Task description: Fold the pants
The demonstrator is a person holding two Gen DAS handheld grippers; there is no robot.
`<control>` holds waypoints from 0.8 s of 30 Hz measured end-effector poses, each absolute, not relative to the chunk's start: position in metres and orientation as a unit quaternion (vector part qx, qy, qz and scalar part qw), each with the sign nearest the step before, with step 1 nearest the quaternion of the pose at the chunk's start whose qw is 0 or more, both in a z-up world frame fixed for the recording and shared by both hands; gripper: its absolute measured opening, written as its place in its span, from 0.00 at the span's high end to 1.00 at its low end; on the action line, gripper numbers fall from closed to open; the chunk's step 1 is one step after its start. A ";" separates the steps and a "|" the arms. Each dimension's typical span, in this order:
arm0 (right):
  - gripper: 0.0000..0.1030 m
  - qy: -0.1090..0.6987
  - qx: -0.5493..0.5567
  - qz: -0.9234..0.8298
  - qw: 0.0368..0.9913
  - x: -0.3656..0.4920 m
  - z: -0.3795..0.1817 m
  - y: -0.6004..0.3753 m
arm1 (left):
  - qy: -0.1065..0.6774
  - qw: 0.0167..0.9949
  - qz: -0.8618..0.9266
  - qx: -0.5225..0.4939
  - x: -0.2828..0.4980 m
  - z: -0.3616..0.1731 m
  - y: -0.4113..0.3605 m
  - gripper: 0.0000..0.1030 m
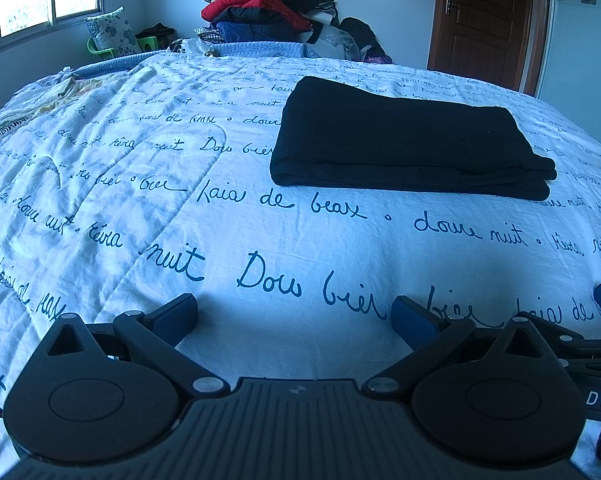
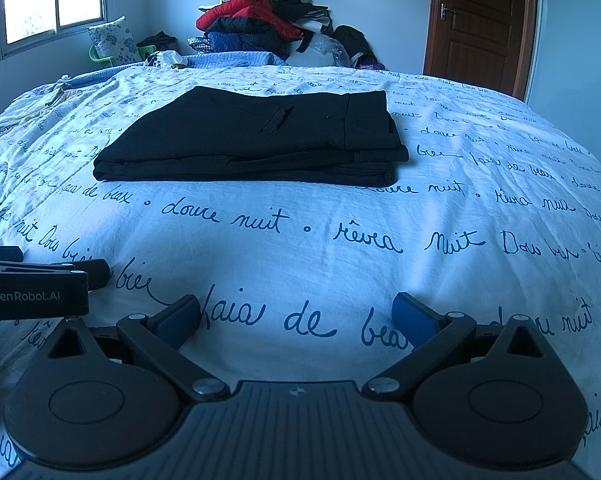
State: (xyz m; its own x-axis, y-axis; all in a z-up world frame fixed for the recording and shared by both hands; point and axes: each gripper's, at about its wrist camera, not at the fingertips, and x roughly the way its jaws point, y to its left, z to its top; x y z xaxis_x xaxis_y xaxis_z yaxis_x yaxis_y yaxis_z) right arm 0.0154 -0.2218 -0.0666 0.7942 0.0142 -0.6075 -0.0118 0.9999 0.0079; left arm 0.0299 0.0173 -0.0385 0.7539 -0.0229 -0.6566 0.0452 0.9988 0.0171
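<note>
Black pants (image 2: 252, 140), folded into a flat stack, lay on the white bedspread (image 2: 380, 216) with blue script, well ahead of both grippers and touching neither. Left gripper (image 1: 294, 316) held with jaws wide apart and empty, pants ahead and to its right; right gripper (image 2: 296, 314) likewise wide and empty, pants ahead and to its left. Beyond, heaped against the far wall, a pile of clothes (image 2: 260, 20).
</note>
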 end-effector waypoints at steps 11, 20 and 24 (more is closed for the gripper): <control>0.00 0.321 0.001 0.007 0.947 0.015 -0.067 -0.222 | 0.350 0.936 -0.018 0.016 0.030 -0.038 0.017 0.00; 0.00 0.321 0.001 0.007 0.947 0.015 -0.067 -0.221 | 0.350 0.937 -0.018 0.016 0.029 -0.038 0.017 0.00; 0.00 0.321 0.001 0.006 0.947 0.015 -0.067 -0.221 | 0.349 0.937 -0.020 0.014 0.029 -0.037 0.017 0.00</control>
State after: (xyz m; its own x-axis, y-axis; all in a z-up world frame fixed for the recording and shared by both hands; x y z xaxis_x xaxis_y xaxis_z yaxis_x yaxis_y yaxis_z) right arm 0.0152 -0.2215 -0.0665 0.7941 0.0125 -0.6077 -0.0114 0.9999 0.0057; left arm 0.0294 0.0174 -0.0373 0.7558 -0.0275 -0.6542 0.0465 0.9989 0.0117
